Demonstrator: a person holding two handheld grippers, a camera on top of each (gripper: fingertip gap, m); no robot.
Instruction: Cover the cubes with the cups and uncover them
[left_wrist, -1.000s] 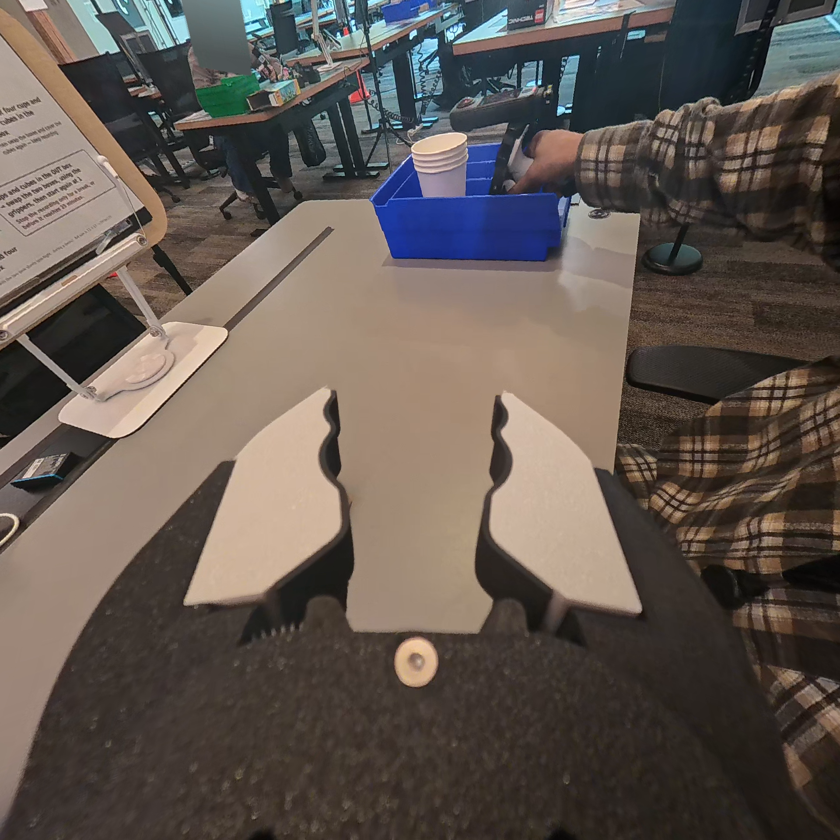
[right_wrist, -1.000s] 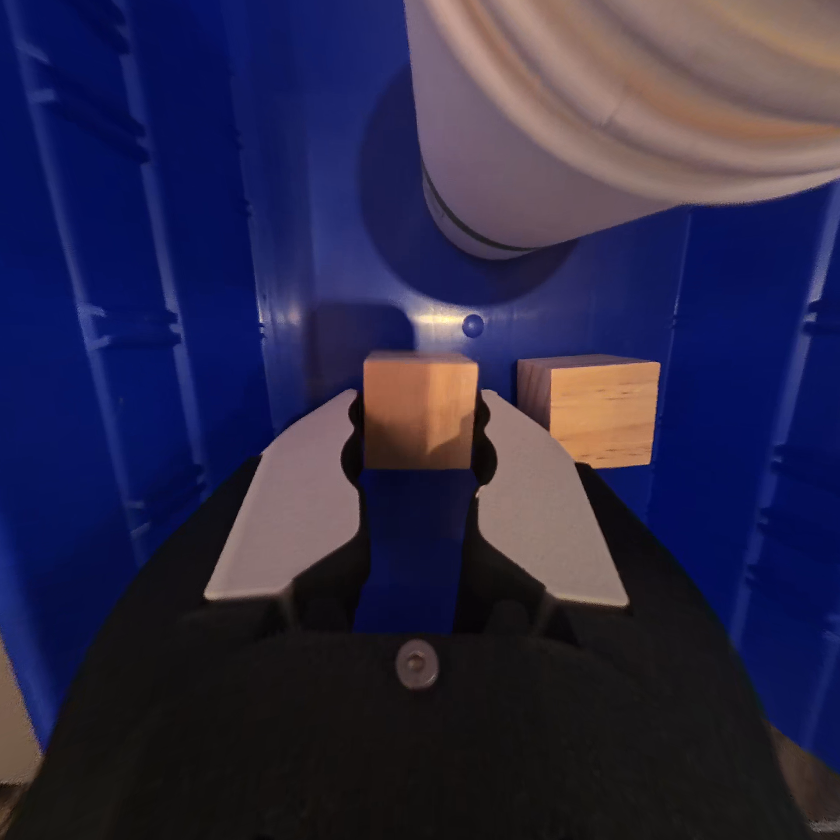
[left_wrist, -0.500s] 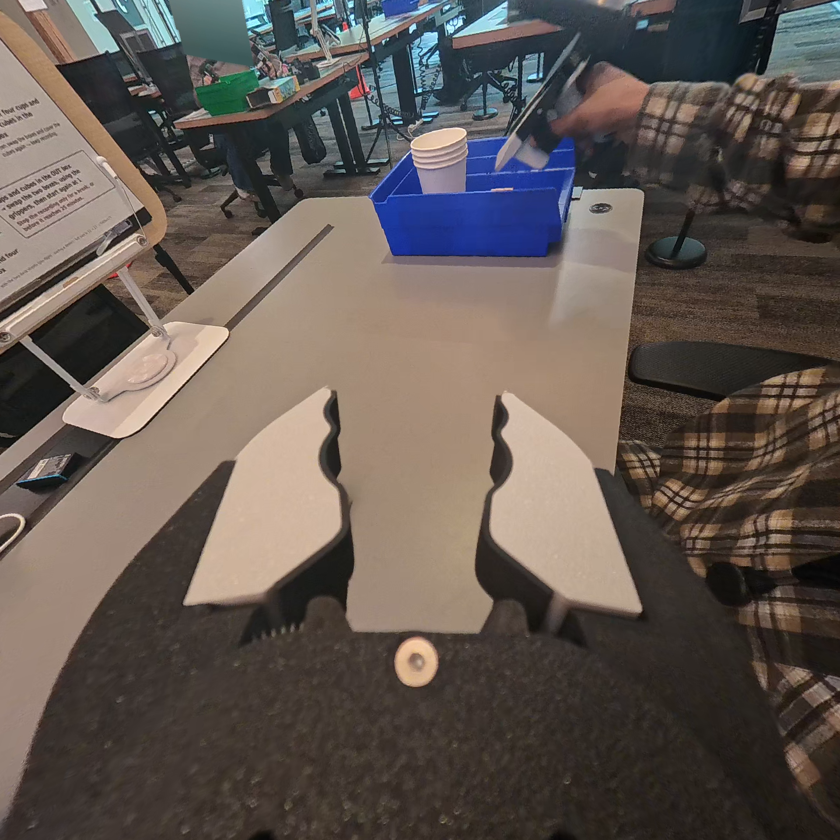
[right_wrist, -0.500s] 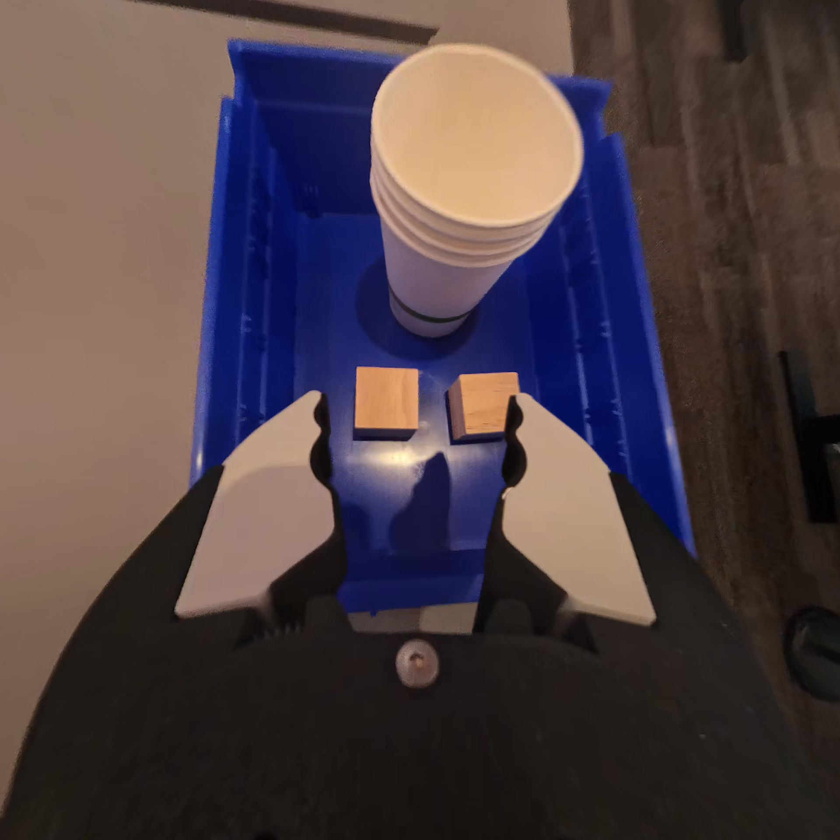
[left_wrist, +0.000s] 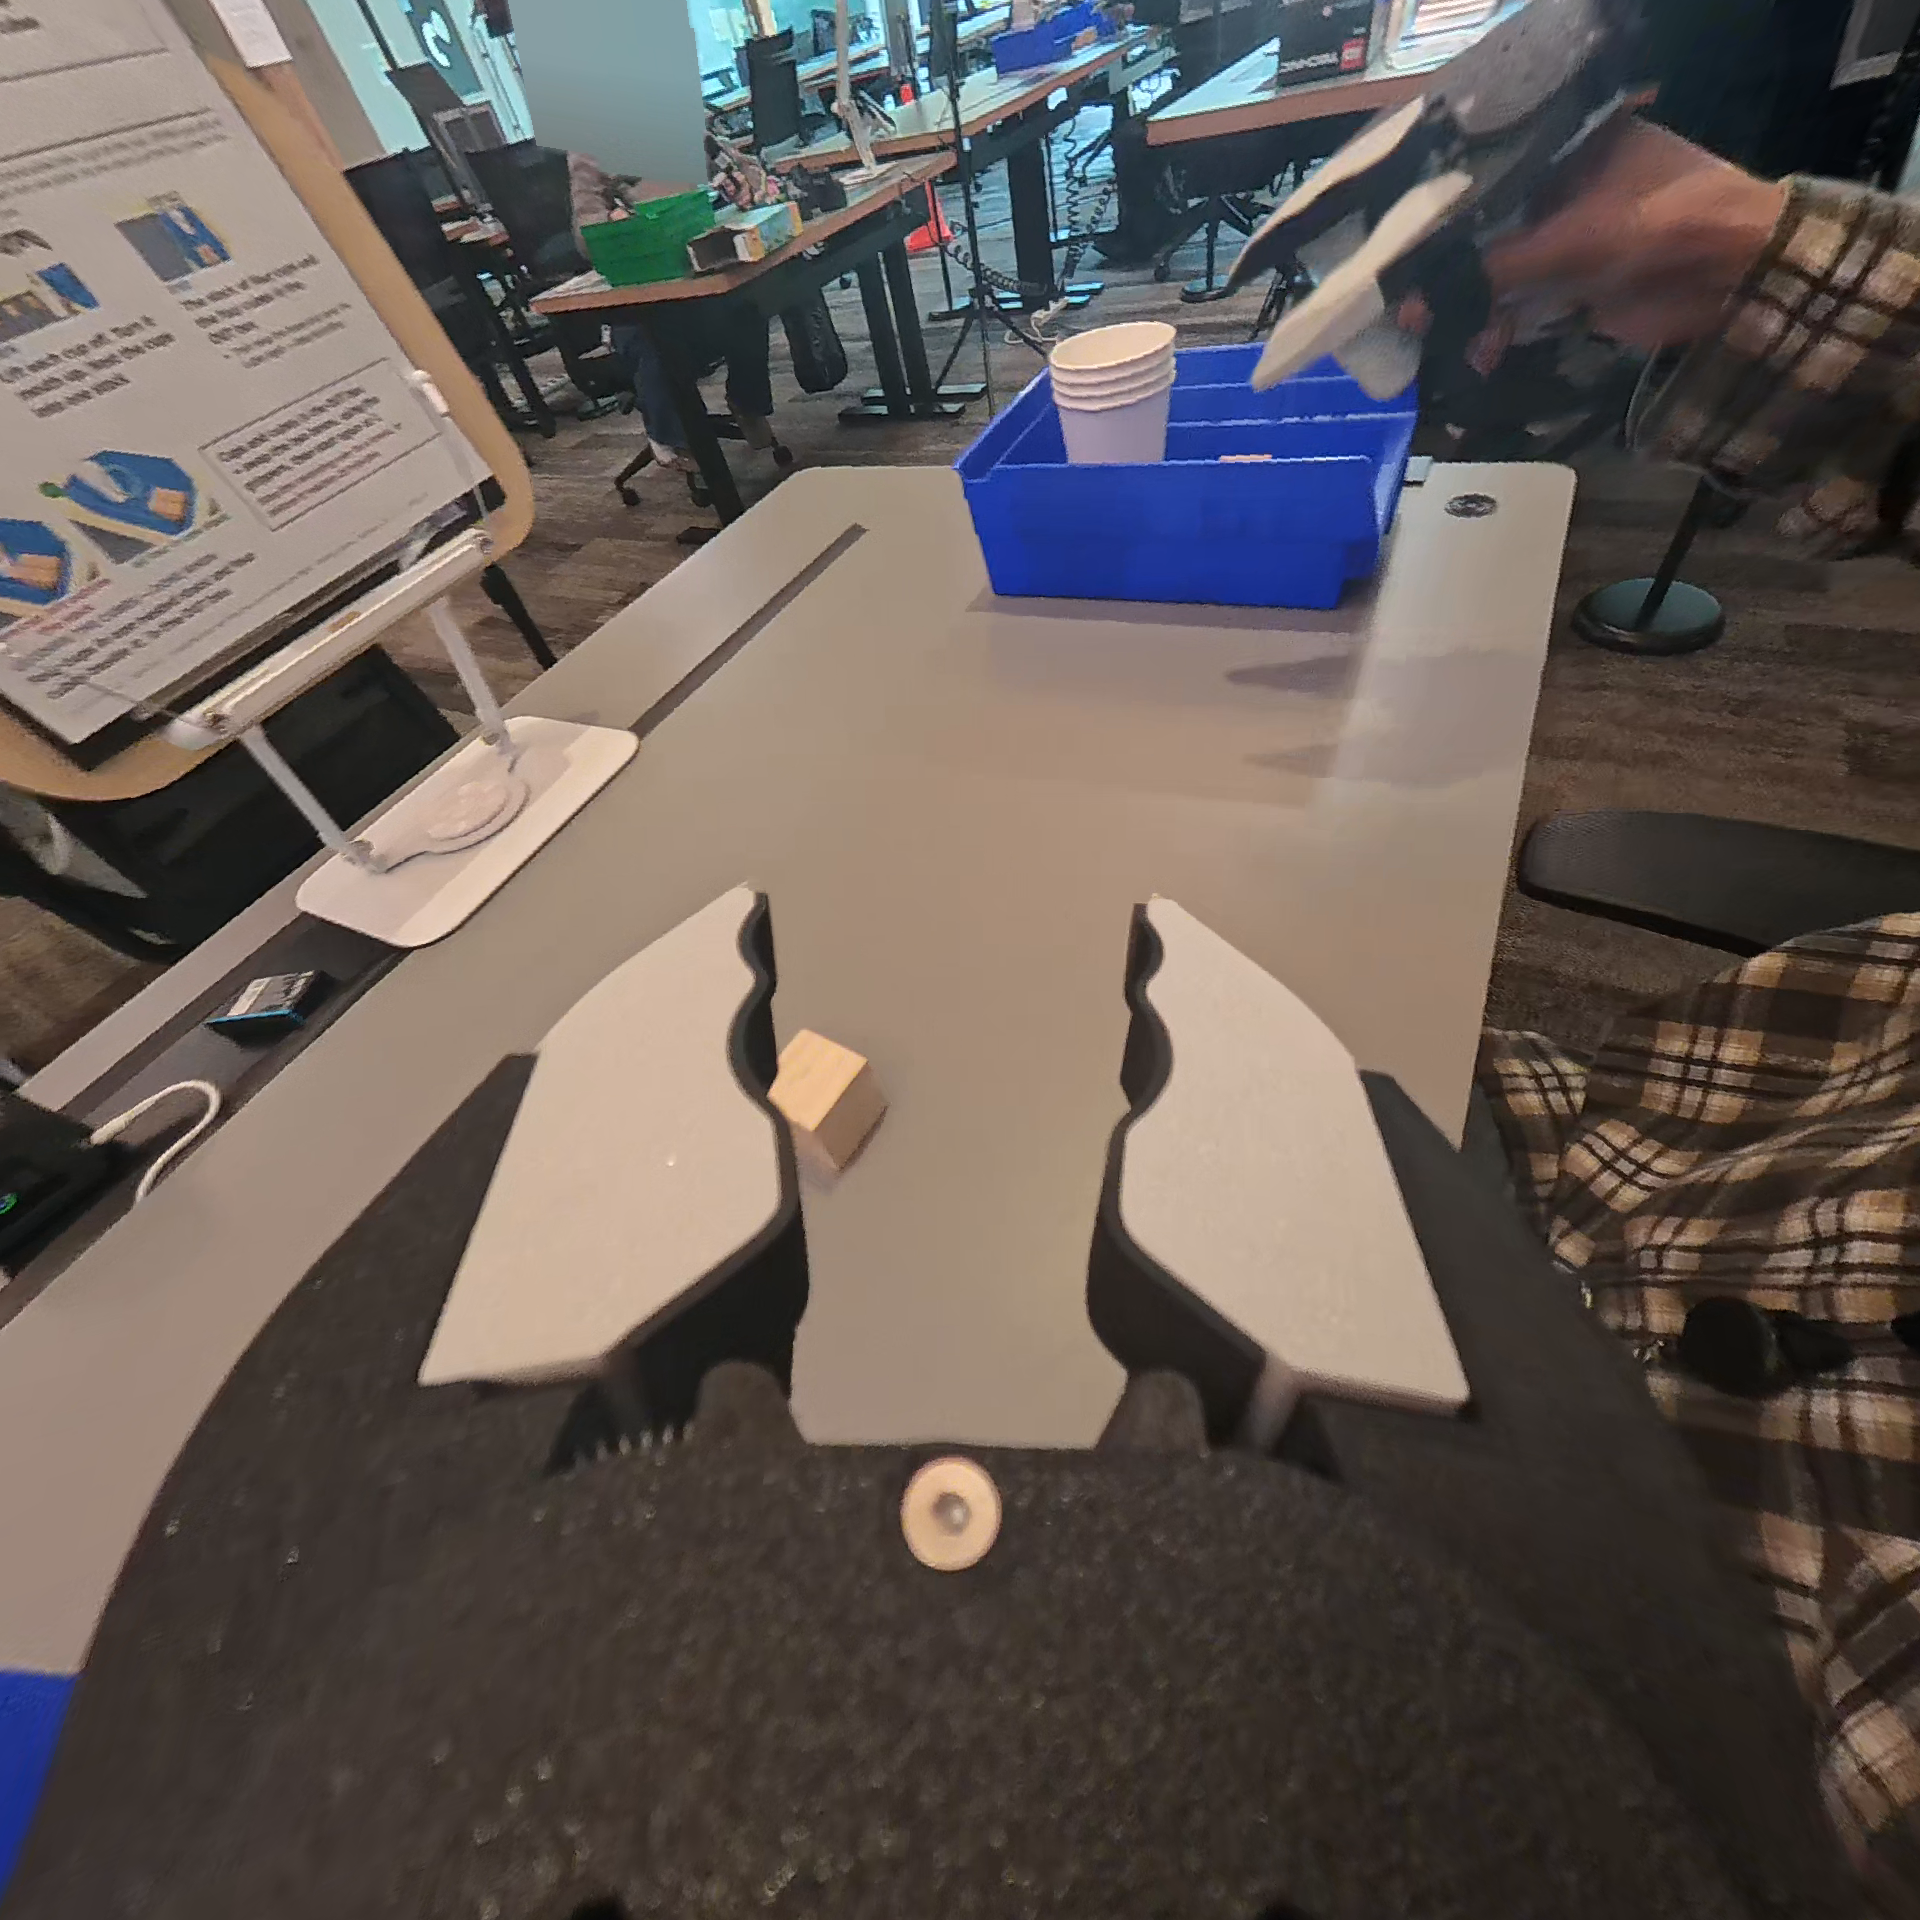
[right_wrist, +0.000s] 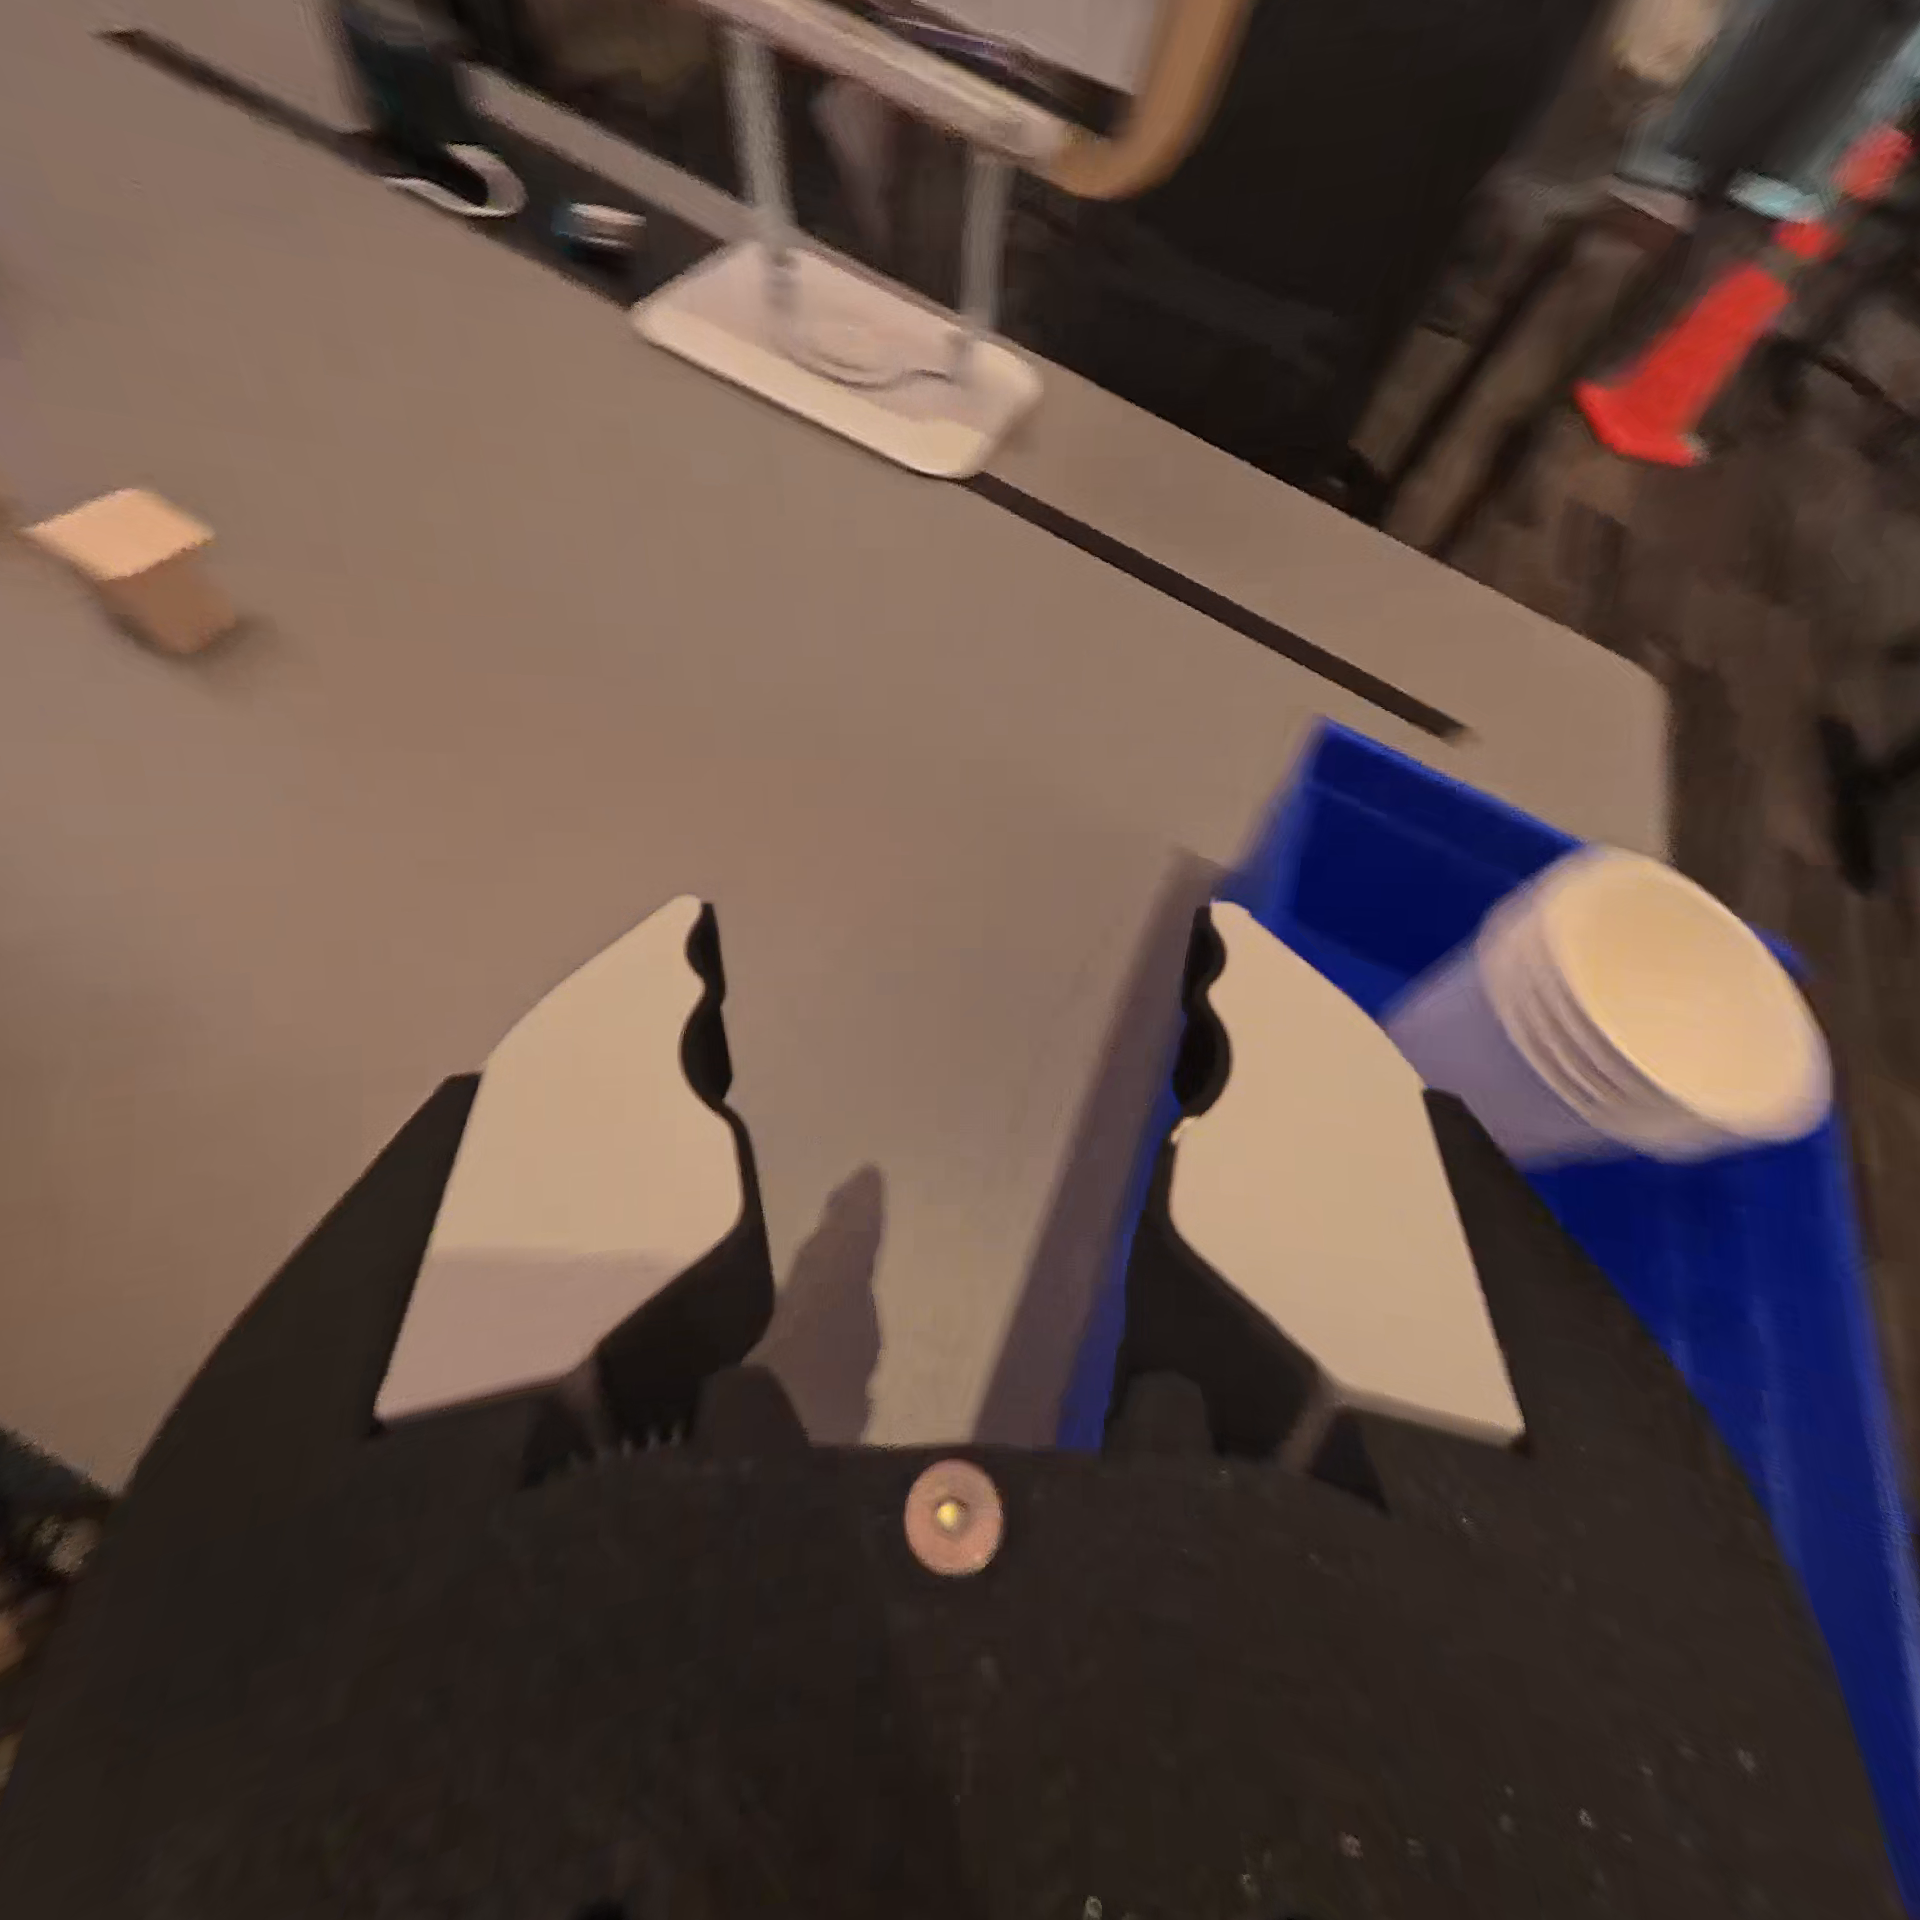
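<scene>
Printed text and small pictures cover the instruction sheet (left_wrist: 177, 343) on the stand (left_wrist: 457, 821); a dark box (left_wrist: 1325, 47) on a far desk bears a label.

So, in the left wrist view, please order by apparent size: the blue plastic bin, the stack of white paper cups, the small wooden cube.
1. Blue plastic bin
2. Stack of white paper cups
3. Small wooden cube, though it lies nearer the camera, so this is less sure.

Left wrist view bright, sharp, edges bowed; right wrist view dim, motion-blurred.
</scene>
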